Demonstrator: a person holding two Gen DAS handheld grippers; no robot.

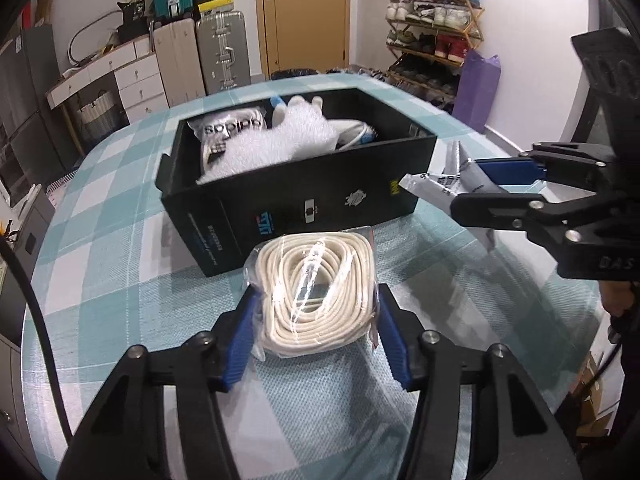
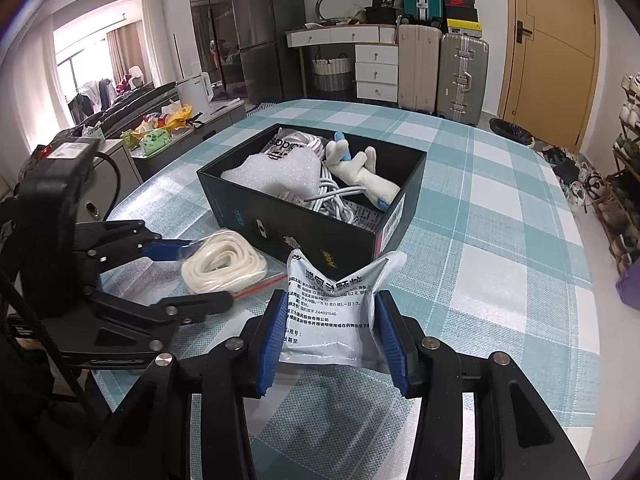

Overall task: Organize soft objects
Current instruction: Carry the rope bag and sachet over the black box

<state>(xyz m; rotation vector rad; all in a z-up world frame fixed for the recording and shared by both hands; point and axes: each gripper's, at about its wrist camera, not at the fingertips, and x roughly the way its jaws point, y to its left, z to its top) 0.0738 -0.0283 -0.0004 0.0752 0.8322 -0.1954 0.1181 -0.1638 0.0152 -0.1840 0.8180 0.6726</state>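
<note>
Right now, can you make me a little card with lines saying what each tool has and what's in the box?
left tool: shut on bagged white cord
right tool: shut on silver sachet
black box: open, on checked tablecloth
in box: plush toy, bubble wrap, white cable

The open top of the black shoebox (image 2: pixel 316 216) is crowded by bubble wrap (image 2: pixel 276 176), a plush toy (image 2: pixel 360 172) and white cable (image 2: pixel 332 200); a little free room is seen only at the box's near right corner. The checked tablecloth (image 2: pixel 500 240) right of the box is left bare and passable. The near wall of the box is approached closely by the coiled rope packet (image 1: pixel 316 300) and the white sachet (image 2: pixel 332 308), with only narrow cloth between them.
</note>
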